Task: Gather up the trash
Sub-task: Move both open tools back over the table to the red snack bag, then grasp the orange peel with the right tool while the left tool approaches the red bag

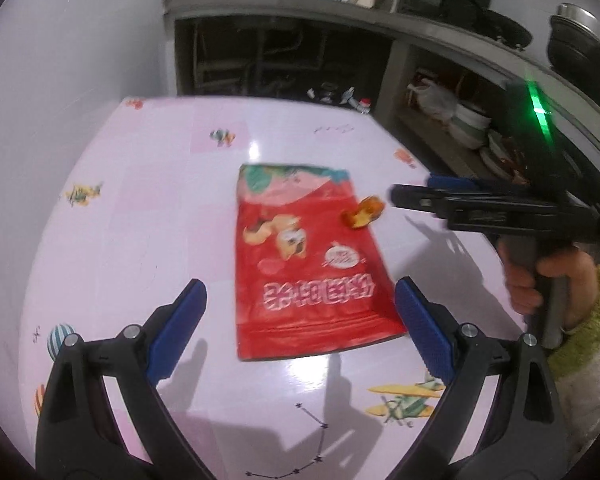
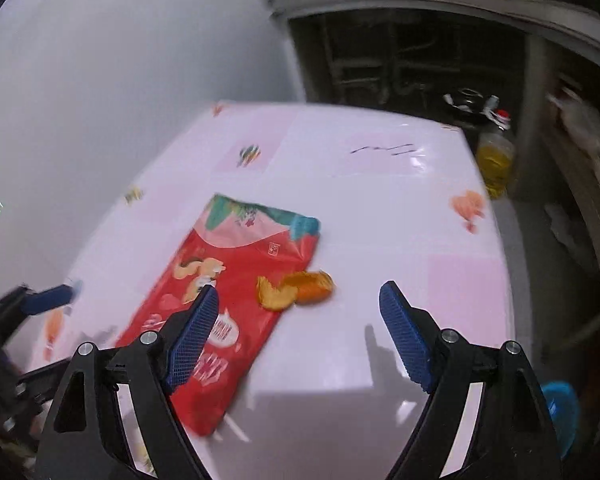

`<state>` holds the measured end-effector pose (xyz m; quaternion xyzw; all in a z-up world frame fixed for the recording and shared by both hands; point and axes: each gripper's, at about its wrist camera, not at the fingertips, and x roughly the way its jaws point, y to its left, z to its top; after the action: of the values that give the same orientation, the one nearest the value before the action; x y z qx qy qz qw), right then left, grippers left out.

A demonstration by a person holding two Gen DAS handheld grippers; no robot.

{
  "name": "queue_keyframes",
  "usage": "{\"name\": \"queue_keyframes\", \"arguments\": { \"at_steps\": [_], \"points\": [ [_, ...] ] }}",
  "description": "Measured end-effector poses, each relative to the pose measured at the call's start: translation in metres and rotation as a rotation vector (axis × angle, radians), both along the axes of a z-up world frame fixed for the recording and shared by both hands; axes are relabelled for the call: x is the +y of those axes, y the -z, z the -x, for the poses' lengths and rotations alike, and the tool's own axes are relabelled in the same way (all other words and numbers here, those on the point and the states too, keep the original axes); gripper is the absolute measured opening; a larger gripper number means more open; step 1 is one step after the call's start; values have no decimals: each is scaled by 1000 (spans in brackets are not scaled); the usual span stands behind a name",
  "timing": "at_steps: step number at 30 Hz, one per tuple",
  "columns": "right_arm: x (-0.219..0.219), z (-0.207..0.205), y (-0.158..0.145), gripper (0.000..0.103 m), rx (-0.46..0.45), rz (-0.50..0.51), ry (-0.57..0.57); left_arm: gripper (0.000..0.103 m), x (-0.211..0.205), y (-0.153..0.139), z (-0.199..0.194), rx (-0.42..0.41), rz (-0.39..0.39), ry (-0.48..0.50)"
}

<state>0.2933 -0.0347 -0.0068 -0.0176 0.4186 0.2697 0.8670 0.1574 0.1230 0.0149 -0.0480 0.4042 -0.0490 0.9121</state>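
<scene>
Red snack bag (image 1: pixel 308 264) lies flat on the pink surface (image 1: pixel 148 208) just ahead of your wide, empty left claw (image 1: pixel 300 320); your right claw (image 1: pixel 392 196) reaches in beside the orange peel (image 1: pixel 364 213). From your right wrist, your right claw (image 2: pixel 298 320) gapes empty, peel (image 2: pixel 296 290) just ahead between its fingers, resting on the bag's (image 2: pixel 236 264) edge.

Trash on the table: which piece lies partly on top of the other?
The orange peel. It sits on the right edge of the flat red snack bag, half on the bag and half on the pink table.
</scene>
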Motion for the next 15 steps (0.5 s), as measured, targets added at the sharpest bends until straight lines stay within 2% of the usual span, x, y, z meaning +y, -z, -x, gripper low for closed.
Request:
{"name": "queue_keyframes", "arguments": {
  "at_steps": [1,8,13,15],
  "points": [
    [13,-7,7,80,-4,35,-36,81,3,4,-5,21,-1,-5],
    [39,-24,35,79,23,139,-76,60,19,37,-42,147,-32,-65],
    [39,-28,42,69,27,151,-71,45,19,53,-58,201,-61,-65],
    [40,-29,41,65,30,147,-71,41,16,55,-61,195,-85,-69]
  ]
}}
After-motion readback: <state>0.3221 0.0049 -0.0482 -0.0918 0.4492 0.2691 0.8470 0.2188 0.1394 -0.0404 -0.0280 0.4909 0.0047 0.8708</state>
